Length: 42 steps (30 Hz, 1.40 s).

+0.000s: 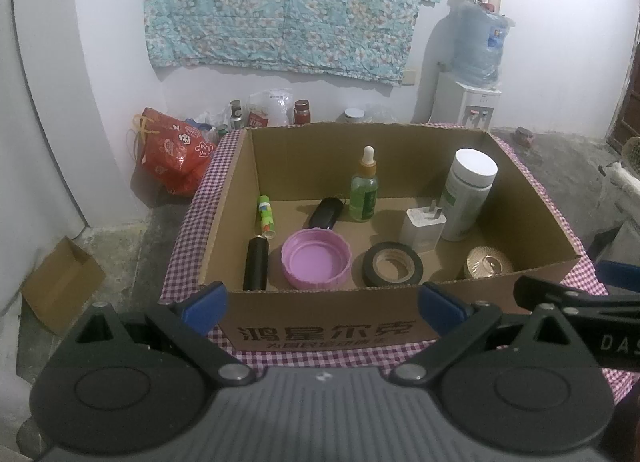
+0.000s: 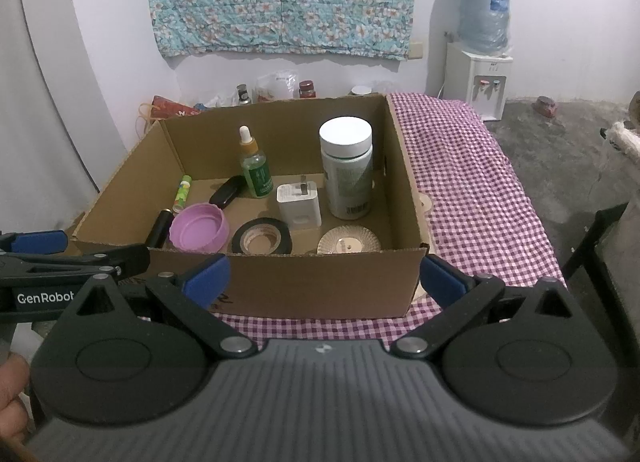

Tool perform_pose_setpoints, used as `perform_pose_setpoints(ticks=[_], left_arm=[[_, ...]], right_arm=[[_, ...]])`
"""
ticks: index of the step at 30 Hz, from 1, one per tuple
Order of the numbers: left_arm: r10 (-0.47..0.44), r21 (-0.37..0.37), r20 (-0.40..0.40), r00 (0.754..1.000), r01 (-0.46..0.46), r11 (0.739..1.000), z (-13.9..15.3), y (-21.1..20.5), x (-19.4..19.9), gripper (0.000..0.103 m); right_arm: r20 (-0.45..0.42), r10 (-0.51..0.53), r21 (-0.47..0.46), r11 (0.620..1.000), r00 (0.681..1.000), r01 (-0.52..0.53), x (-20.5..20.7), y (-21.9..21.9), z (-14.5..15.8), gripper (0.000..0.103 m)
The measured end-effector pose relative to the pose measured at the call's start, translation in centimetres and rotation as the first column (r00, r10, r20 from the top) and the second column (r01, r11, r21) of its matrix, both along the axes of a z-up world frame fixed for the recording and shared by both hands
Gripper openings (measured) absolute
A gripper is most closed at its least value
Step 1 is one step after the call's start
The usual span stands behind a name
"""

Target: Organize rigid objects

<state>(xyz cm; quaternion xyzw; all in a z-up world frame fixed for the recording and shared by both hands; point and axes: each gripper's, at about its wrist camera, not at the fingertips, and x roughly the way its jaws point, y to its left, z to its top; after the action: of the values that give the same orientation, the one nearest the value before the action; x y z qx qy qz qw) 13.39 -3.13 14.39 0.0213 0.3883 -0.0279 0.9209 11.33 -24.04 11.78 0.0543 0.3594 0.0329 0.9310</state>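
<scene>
An open cardboard box [image 1: 328,326] [image 2: 320,286] stands on a purple checked cloth. Inside it lie a pink lid [image 1: 316,258] [image 2: 199,227], a black tape roll [image 1: 393,264] [image 2: 262,237], a white charger plug [image 1: 423,229] [image 2: 299,204], a white-capped bottle [image 1: 468,193] [image 2: 347,167], a green dropper bottle [image 1: 364,191] [image 2: 255,169], a gold lid [image 1: 488,264] [image 2: 348,242], a black tube [image 1: 256,264] [image 2: 159,229], a green stick [image 1: 266,215] [image 2: 183,191] and a black case [image 1: 327,213] [image 2: 228,191]. My left gripper [image 1: 322,304] and right gripper [image 2: 324,276] hover open in front of the box, both holding nothing.
The checked cloth [image 2: 472,189] covers the table to the right of the box. A water dispenser [image 1: 466,99] [image 2: 478,77] stands by the back wall. A red bag [image 1: 172,149] and jars sit behind the table. A small cardboard box [image 1: 60,278] lies on the floor left.
</scene>
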Motion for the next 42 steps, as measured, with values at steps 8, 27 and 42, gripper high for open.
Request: perform_pose_setpoints(ticks=[8, 27, 42], left_arm=[[0.001, 0.000, 0.000, 1.000, -0.001, 1.000, -0.02, -0.12, 0.02, 0.102], [0.002, -0.002, 0.000, 1.000, -0.002, 1.000, 0.15, 0.01, -0.08, 0.102], [0.002, -0.002, -0.001, 1.000, -0.002, 1.000, 0.16, -0.01, -0.09, 0.102]], right_arm=[[-0.003, -0.002, -0.001, 1.000, 1.000, 0.002, -0.03, 0.06, 0.03, 0.102], [-0.002, 0.000, -0.003, 1.000, 1.000, 0.000, -0.03, 0.04, 0.08, 0.102], [-0.001, 0.000, -0.004, 1.000, 1.000, 0.000, 0.02, -0.06, 0.09, 0.102]])
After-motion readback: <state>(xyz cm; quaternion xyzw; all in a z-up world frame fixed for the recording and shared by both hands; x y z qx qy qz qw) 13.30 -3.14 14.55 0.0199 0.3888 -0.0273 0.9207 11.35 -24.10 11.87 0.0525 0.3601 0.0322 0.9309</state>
